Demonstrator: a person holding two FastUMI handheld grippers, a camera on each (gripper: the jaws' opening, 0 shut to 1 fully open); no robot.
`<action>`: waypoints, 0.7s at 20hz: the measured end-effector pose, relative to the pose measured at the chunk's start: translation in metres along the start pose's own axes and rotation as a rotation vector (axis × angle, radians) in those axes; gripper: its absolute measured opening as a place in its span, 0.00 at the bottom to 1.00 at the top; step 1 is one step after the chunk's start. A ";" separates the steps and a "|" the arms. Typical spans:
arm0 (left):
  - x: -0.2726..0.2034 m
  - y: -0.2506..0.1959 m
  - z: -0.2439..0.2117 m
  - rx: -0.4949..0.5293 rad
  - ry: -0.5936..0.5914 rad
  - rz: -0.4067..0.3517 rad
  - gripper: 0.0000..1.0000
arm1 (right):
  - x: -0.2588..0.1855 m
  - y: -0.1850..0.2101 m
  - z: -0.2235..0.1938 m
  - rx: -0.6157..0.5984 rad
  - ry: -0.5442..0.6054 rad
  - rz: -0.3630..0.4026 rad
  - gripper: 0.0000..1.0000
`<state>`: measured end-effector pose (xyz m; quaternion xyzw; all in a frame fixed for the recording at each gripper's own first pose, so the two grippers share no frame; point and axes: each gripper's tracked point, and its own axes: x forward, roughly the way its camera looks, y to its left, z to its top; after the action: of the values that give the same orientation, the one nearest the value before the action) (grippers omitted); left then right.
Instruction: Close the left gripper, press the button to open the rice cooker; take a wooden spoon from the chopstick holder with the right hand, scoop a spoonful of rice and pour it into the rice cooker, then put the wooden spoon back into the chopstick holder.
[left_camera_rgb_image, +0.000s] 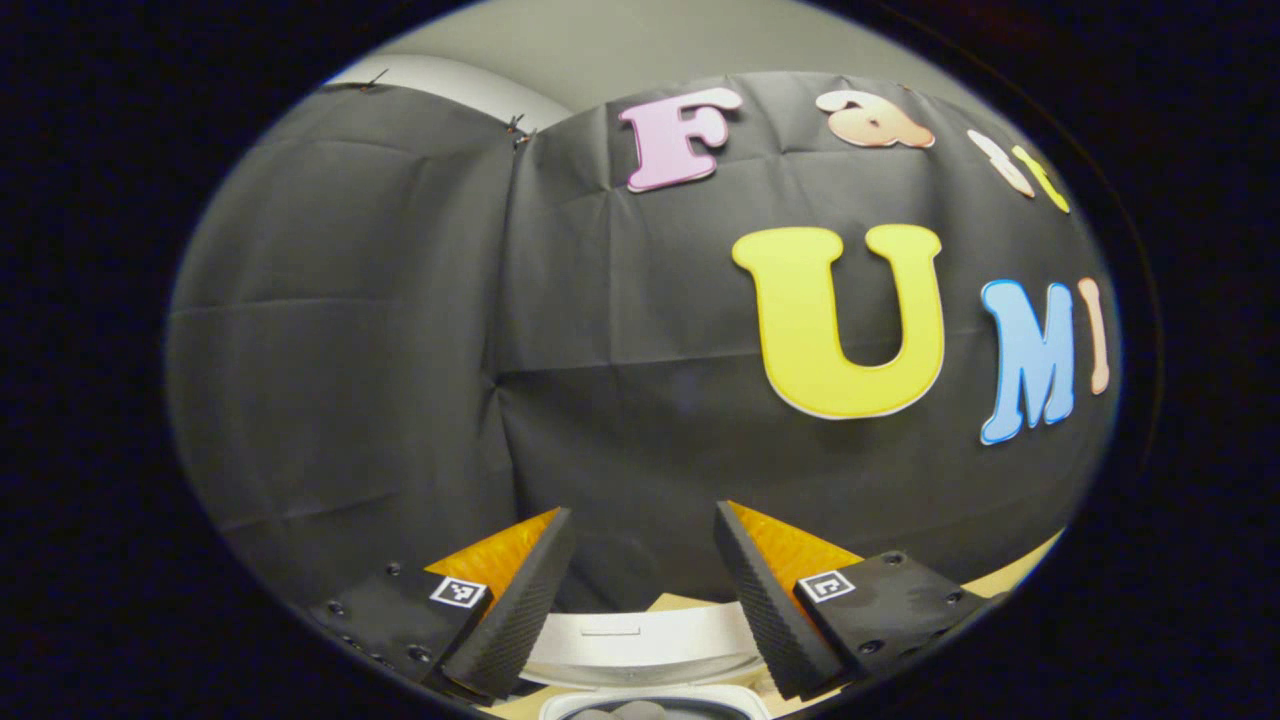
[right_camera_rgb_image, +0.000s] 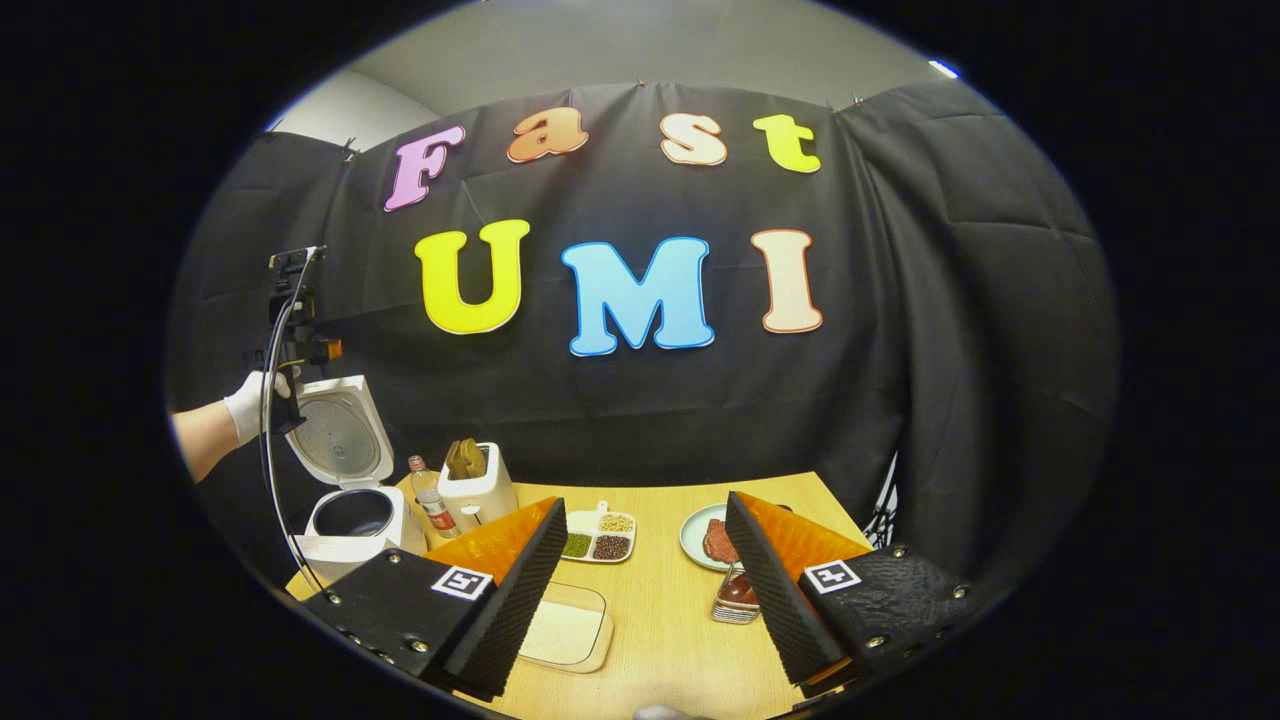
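Observation:
In the right gripper view the white rice cooker (right_camera_rgb_image: 352, 515) stands at the table's left end, its lid (right_camera_rgb_image: 340, 435) raised and the dark pot showing. A gloved hand (right_camera_rgb_image: 250, 405) holds my left gripper (right_camera_rgb_image: 290, 335) above and just left of that lid. To the cooker's right, the white chopstick holder (right_camera_rgb_image: 480, 492) has wooden spoons (right_camera_rgb_image: 466, 458) sticking out. A shallow tray of white rice (right_camera_rgb_image: 565, 630) lies close under my right gripper (right_camera_rgb_image: 645, 505), which is open and empty. In the left gripper view, my left gripper (left_camera_rgb_image: 641, 512) is open above the cooker's lid (left_camera_rgb_image: 640, 640).
A bottle (right_camera_rgb_image: 430, 500) stands between the cooker and the holder. A sectioned dish of beans (right_camera_rgb_image: 600, 540), a plate with meat (right_camera_rgb_image: 708, 540) and a small glass container (right_camera_rgb_image: 737, 597) sit mid-table on the wooden table (right_camera_rgb_image: 670, 640). Black cloth walls close the back and right.

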<state>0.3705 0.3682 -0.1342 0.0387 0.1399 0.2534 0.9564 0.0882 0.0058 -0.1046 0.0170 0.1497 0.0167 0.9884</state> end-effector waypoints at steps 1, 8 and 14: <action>0.006 0.002 -0.014 0.013 0.043 0.019 0.99 | -0.002 -0.003 0.001 -0.020 -0.004 -0.009 0.97; 0.006 0.006 -0.041 -0.055 0.169 0.010 0.97 | -0.004 -0.003 0.005 -0.029 -0.019 -0.002 0.98; -0.001 0.002 -0.040 -0.063 0.220 -0.018 0.95 | -0.005 -0.004 -0.002 -0.004 -0.005 0.013 0.98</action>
<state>0.3575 0.3694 -0.1719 -0.0208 0.2365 0.2516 0.9383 0.0828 0.0013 -0.1054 0.0159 0.1471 0.0232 0.9887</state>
